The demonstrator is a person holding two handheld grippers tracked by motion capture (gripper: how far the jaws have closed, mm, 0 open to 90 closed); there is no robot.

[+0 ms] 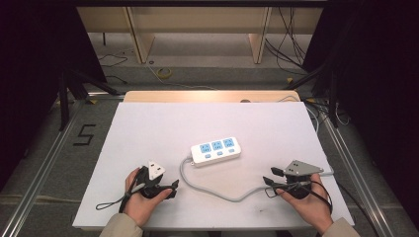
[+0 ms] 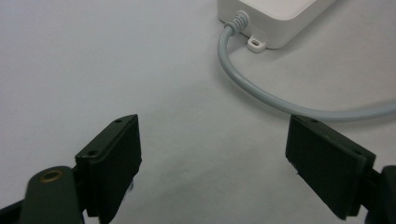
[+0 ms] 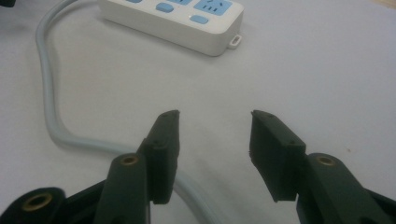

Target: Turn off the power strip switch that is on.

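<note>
Left gripper (image 1: pixel 174 186) rests near the table's (image 1: pixel 148 123) front edge, jaws wide and empty; right gripper (image 1: pixel 271 177) likewise, jaws moderately apart, empty. Power strip (image 1: pixel 216 151) lies mid-table between them, untouched, its cord (image 1: pixel 217 193) curving toward the right gripper. Judged as the start: no grasp made yet, all handling remains

A white power strip (image 1: pixel 216 150) with three blue socket faces and blue buttons is lying flat near the middle of the desk (image 1: pixel 148 128), slightly angled. Its grey cable (image 1: pixel 217 193) is leaving the left end and curving toward the near right.
</note>
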